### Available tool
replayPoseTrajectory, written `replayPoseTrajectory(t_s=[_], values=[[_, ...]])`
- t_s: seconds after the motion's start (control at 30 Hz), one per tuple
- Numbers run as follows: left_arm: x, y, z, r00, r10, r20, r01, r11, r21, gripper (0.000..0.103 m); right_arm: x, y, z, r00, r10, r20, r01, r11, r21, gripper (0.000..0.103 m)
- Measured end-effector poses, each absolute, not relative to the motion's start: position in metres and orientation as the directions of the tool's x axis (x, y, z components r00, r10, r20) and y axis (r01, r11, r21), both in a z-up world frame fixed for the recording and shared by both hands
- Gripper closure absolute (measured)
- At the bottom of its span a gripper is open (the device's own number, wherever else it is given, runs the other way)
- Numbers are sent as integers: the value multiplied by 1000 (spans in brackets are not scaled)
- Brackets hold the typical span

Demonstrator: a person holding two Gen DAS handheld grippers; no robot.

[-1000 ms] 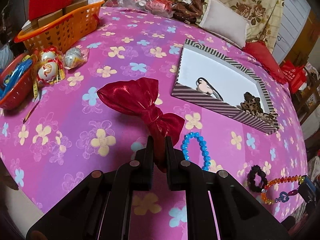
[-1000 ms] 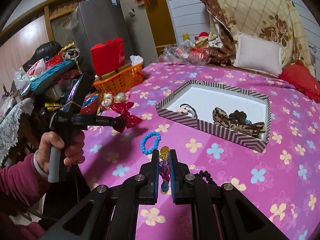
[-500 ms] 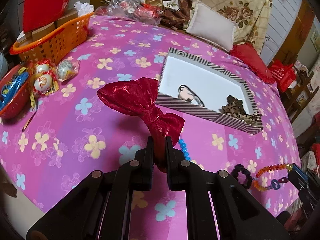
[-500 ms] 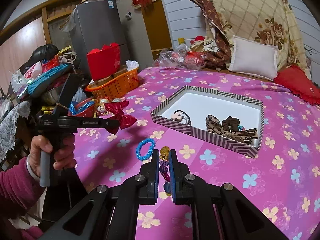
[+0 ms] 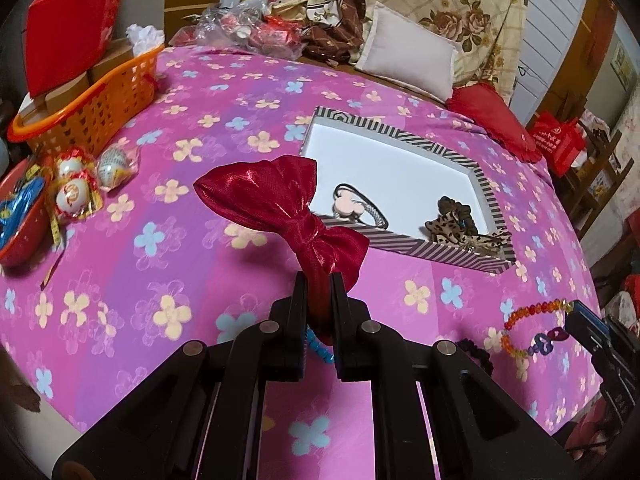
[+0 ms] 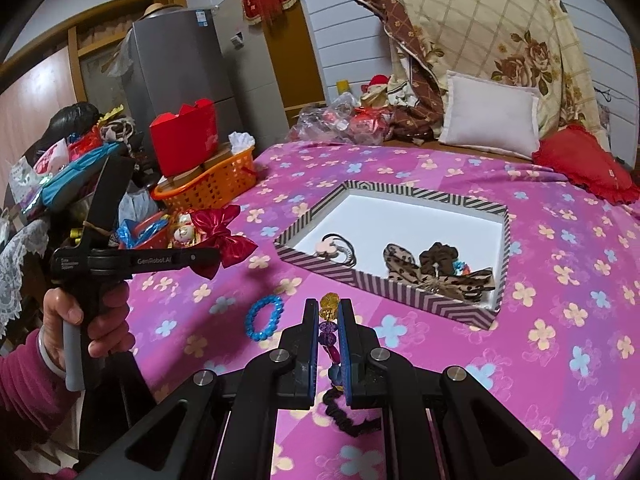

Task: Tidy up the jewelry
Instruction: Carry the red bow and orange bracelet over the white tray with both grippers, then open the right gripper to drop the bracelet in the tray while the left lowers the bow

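Both grippers loaded above the pink floral bedspread (image 5: 132,276).

Left gripper (image 5: 319,292): jaws clamped on a shiny red satin bow (image 5: 276,204), held clear of the cloth. Right gripper (image 6: 329,320): jaws clamped on a faceted multicoloured bead bracelet (image 6: 329,320). A striped cardboard box (image 6: 452,303) with a smooth white interior lies beyond; a blue beaded bracelet (image 6: 264,317) rests on the cloth near it.

Both wrist cameras look down along their fingers, near the pink bedspread (image 5: 160,272); both show the striped box (image 6: 400,284).
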State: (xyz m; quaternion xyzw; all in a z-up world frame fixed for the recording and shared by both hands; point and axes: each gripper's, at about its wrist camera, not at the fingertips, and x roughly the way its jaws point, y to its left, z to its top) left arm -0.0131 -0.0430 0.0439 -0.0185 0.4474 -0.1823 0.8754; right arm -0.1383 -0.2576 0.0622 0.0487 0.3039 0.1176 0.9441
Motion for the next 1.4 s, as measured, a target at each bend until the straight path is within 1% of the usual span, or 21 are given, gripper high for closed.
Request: replayPoseTrajectory(t_s=[0.5,0.93,1.17,1.4], values=[[14,-79,43,533,-314,-786,340,930,-141,94,-91,-285,69,794,223,-566,-151,974,172,94],[38,-101,35,517,-301,-801,348,929,-125,94,-52,-292,64,780,218,-587,-140,974,176,94],[54,-114,30,500,-309,-809,347,927,-140,94,-29,-288,65,772,228,-594,-147,972,182,94],[71,-131,22,485,-308,-819,348,927,-142,95,2,-283,56,760,272,-590,-160,959,235,94]])
